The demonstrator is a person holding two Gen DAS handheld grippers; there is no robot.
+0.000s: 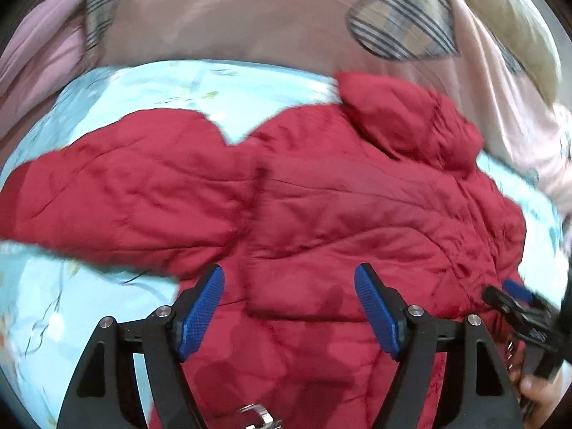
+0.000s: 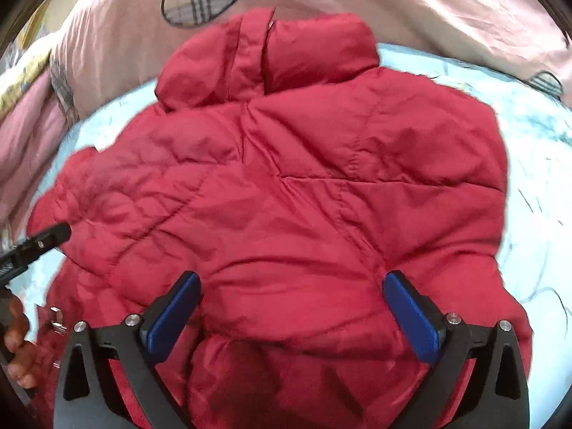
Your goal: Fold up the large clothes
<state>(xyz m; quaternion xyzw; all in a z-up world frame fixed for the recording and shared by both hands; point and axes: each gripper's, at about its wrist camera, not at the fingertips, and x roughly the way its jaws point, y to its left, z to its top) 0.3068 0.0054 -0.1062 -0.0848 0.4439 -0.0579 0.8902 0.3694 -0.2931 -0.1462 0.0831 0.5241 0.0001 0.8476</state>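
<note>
- A puffy red quilted jacket (image 2: 286, 196) lies spread on a pale blue floral bedsheet (image 1: 53, 304), its stand-up collar (image 2: 264, 57) pointing away towards a pink quilt with plaid heart patches (image 1: 232, 18) heaped at the far side.
- In the left wrist view, one padded sleeve (image 1: 118, 193) stretches out sideways to the left across the sheet, not yet brought in over the body.
- In the right wrist view, the right side of the jacket looks rounded and bunched, so that sleeve may already be tucked in or under; the pictures do not settle it.
- The left gripper (image 1: 289, 307) hangs over the lower body of the jacket, its blue-padded fingers (image 1: 202, 311) spread wide with only red fabric seen between them and nothing pinched.
- The right gripper (image 2: 291, 318) hangs likewise over the hem end, fingers (image 2: 411, 318) wide apart and holding nothing; whether the tips press on the cloth I cannot tell.
- Each gripper shows at the edge of the other's view, so the two work close side by side.
- Judged from this, the fold is at an early stage: the jacket is laid out, while the outstretched sleeve and the folding of the body remain to be done.
- Both pictures are smeared by motion, so fine seams and edges stay uncertain.
</note>
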